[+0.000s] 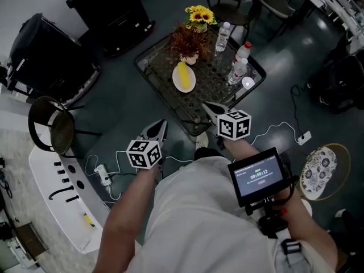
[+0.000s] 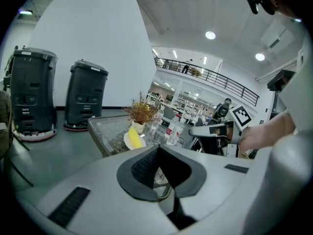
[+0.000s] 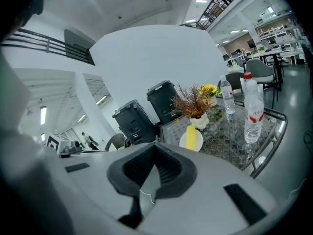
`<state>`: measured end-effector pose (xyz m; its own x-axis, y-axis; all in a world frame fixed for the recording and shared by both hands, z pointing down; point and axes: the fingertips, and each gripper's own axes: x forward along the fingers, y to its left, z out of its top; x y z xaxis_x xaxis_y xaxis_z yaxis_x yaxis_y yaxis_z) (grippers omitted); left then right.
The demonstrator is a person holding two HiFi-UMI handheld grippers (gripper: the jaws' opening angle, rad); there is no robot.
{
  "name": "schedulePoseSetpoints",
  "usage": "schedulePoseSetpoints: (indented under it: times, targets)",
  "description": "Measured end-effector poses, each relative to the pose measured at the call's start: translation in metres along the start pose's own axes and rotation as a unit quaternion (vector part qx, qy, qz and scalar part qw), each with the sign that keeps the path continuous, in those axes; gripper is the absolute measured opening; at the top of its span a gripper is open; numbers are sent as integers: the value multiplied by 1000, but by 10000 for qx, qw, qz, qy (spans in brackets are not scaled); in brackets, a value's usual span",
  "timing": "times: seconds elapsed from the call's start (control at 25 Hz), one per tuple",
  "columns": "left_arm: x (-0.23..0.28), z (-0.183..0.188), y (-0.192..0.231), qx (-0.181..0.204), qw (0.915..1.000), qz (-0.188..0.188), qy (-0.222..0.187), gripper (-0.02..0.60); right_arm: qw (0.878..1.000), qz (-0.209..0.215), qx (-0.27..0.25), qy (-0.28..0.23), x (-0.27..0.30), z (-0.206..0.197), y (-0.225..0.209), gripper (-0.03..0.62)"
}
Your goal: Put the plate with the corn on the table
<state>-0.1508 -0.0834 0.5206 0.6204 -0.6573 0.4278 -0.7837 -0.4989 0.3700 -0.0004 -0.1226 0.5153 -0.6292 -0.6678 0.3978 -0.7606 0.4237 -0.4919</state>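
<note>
Left gripper (image 1: 163, 123) clenched, jaws pressed together with nothing between them, and the right gripper (image 1: 205, 106) is clamped empty as well, both hanging at the near edge of the glass table (image 1: 165, 103). Out on the tabletop the plate (image 1: 184, 82) lies flat with the corn (image 1: 182, 74) on it, just near of the potted dried plant (image 1: 185, 41). Water bottles (image 1: 238, 67) stand to the right and sunflowers (image 1: 200, 15) at the far corner.

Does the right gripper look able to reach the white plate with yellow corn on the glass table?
Probably yes: the right tongs face the white plate, nothing between; the clear plastic bottles stand aside.
</note>
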Motion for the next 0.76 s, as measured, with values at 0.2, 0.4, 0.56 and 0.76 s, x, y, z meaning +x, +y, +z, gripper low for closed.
schedulePoseSetpoints:
  times: [0.2, 0.4, 0.56, 0.76]
  targets:
    - [-12, 5, -14, 53, 9999, -120, -108, 8, 9998, 67, -76, -172, -20, 5, 14, 6]
    - [-24, 6, -31, 124, 9994, -231, -204, 7, 9993, 96, -134, -325, -41, 8, 26, 6]
    - [-38, 6, -39, 85, 9990, -304, -309, 7, 9989, 115, -131, -430, -54, 8, 35, 6]
    - [-66, 20, -17, 48, 9986, -83, -511, 8, 9976, 402, -263, -495, -39, 18, 62, 6]
